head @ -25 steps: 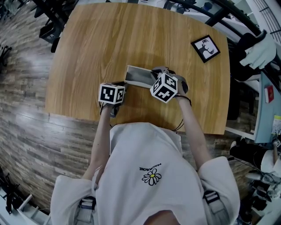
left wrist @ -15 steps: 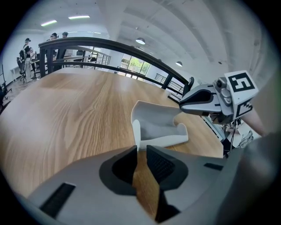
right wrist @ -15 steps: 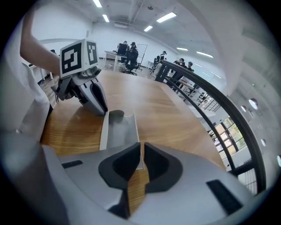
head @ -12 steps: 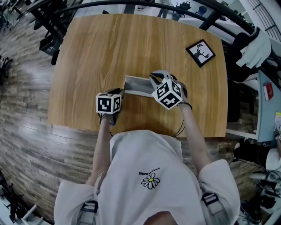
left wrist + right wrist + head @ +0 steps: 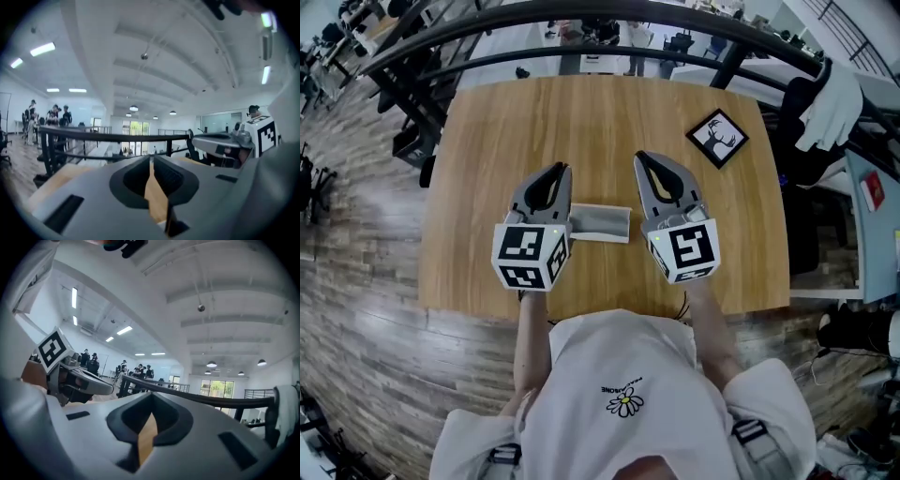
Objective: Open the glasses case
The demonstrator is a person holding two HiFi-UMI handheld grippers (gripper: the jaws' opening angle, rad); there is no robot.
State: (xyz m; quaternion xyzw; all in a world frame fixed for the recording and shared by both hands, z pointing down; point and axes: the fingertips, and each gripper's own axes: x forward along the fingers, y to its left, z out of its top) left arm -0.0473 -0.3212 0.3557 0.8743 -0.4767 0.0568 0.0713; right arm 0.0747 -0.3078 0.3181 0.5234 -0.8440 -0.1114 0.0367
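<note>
The grey glasses case (image 5: 600, 222) lies flat on the wooden table (image 5: 581, 122), between and below my two raised grippers; whether its lid is open I cannot tell. My left gripper (image 5: 560, 170) (image 5: 151, 159) is held above the table left of the case. Its jaws have just been closing and their tips meet with nothing between them. My right gripper (image 5: 639, 157) (image 5: 151, 401) is to the right of the case, shut and empty. Both point forward, away from the case. Each gripper view shows the other gripper: right gripper (image 5: 225, 140), left gripper (image 5: 79, 380).
A small framed deer picture (image 5: 718, 138) lies at the table's far right corner. A black railing (image 5: 581, 19) runs behind the table. A dark chair (image 5: 412, 141) stands at the left edge, and a white cloth (image 5: 830, 103) hangs at the right. Several people stand far off.
Both grippers have come up off the case and now point level, forward over the table. The case stays on the table, free of both.
</note>
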